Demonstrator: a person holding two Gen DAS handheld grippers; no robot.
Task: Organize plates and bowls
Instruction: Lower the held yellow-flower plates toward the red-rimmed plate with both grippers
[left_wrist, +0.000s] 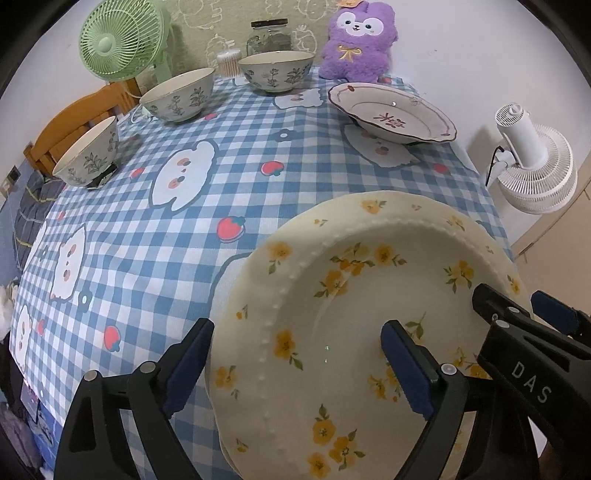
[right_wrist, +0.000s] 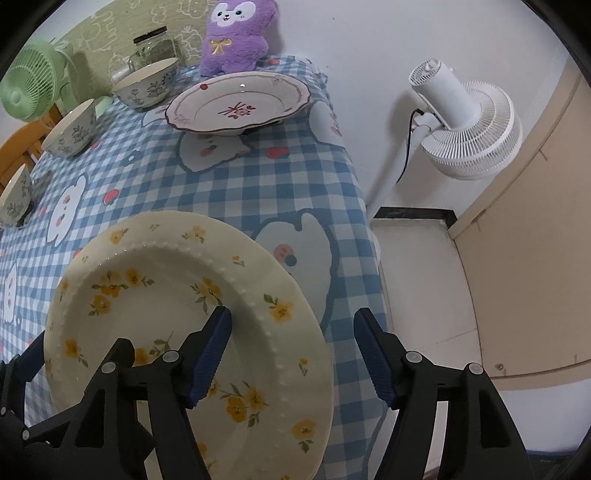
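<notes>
- Left wrist view: my left gripper (left_wrist: 295, 363) is spread wide across the near-left rim of the yellow-flower plate (left_wrist: 354, 317), one finger outside the rim over the checked tablecloth (left_wrist: 147, 229), the other over the plate's well. I cannot tell whether either pad touches it.
- Beyond it stand three leaf-pattern bowls (left_wrist: 177, 96) along the left and far side, apart from each other, and the red-trim plate (left_wrist: 393, 112) at the far right.
- At the back are a purple plush (left_wrist: 356, 40), a glass jar (left_wrist: 269, 37) and a green fan (left_wrist: 120, 38); a white fan (left_wrist: 535, 166) stands off the table's right.
- My right gripper (left_wrist: 532, 306) enters at the plate's right rim; the rim hides its finger ends.
- Right wrist view: my right gripper (right_wrist: 291, 354) is also spread, left finger over the plate's (right_wrist: 159, 295) inner slope, right finger off past the rim above the hanging cloth.
- The plate's near edge is cut off behind my fingers, and whether it rests on the table or is tilted up I cannot tell.
- The left gripper shows only as a dark sliver at the lower left edge.
</notes>
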